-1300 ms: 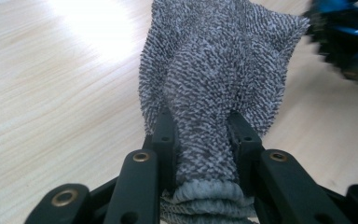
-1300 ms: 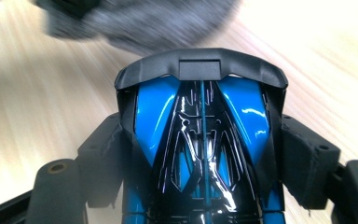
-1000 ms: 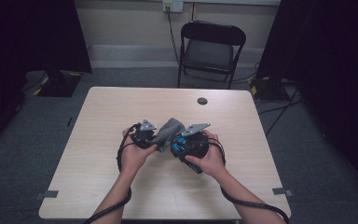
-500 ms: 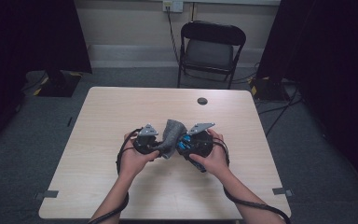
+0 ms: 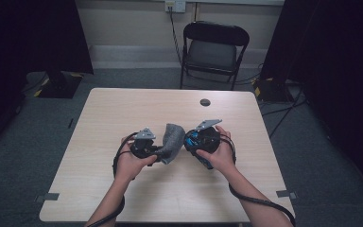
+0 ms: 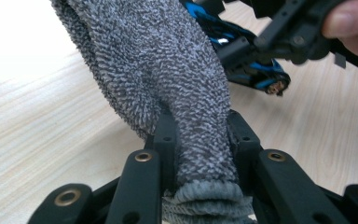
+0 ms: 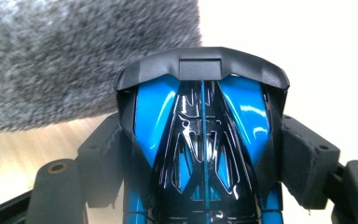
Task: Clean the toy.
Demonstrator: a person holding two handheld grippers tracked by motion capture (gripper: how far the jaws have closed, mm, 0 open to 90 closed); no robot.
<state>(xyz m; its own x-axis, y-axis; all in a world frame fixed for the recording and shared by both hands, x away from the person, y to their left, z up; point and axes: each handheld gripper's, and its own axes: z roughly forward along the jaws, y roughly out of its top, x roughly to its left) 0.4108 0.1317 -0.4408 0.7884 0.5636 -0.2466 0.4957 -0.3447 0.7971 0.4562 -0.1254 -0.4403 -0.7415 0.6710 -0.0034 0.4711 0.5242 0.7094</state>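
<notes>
A: Grey sock (image 6: 168,79) — where's it at?
B: Above the tabletop (image 5: 123,113), btwn both hands. Left gripper (image 6: 200,135) fingers clamped on its cuff end.
A: And the blue-black toy car (image 7: 200,154)?
B: Right gripper (image 7: 205,140) fingers clamped on its sides, nose just beside the sock's open end.

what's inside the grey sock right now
Nothing can be seen inside the grey sock: the left gripper pinches its cuff shut, and the fabric hides the interior. The blue and black toy sits outside it, in the right gripper.
</notes>
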